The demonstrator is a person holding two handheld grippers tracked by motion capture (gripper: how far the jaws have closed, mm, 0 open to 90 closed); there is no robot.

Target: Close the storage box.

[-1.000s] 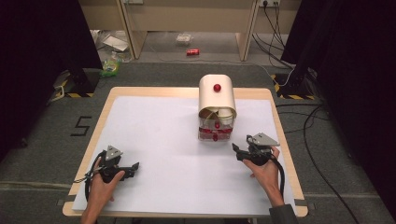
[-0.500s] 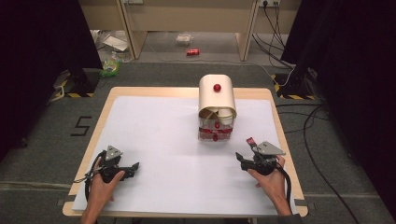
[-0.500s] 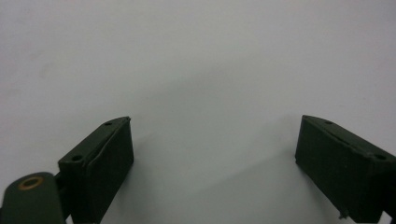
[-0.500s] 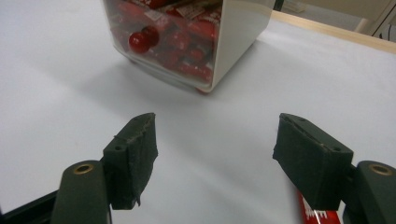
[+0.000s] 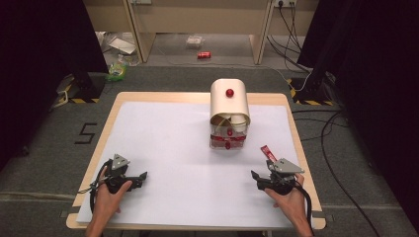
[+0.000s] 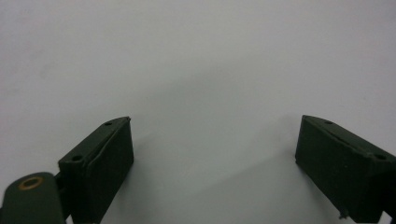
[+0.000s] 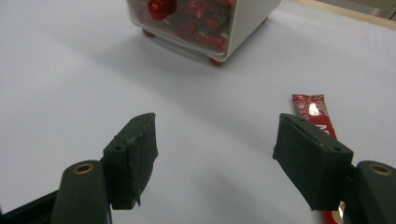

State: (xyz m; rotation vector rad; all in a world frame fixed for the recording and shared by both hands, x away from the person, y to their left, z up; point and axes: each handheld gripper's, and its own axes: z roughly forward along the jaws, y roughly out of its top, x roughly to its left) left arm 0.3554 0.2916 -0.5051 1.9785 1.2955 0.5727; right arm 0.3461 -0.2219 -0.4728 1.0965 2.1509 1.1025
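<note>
A cream container (image 5: 230,103) with a domed lid and a red knob stands at the table's back middle; its clear lower drawer (image 7: 196,18) holds several red sachets. One red sachet (image 5: 268,153) (image 7: 317,114) lies flat on the white sheet, just right of my right gripper's far jaw. My right gripper (image 5: 258,177) (image 7: 215,154) rests near the front right edge, open, nothing between its jaws. At the front left my left gripper (image 5: 142,177) (image 6: 212,163) sits open over bare white sheet.
The white sheet covers the wooden table (image 5: 163,98). Beyond the table lie floor clutter, a red can (image 5: 203,55), cables (image 5: 336,143) at the right and dark curtains on both sides.
My right gripper has drawn back toward the front edge, away from the container. The red sachet now lies on the sheet beside it. The left gripper has stayed put.
</note>
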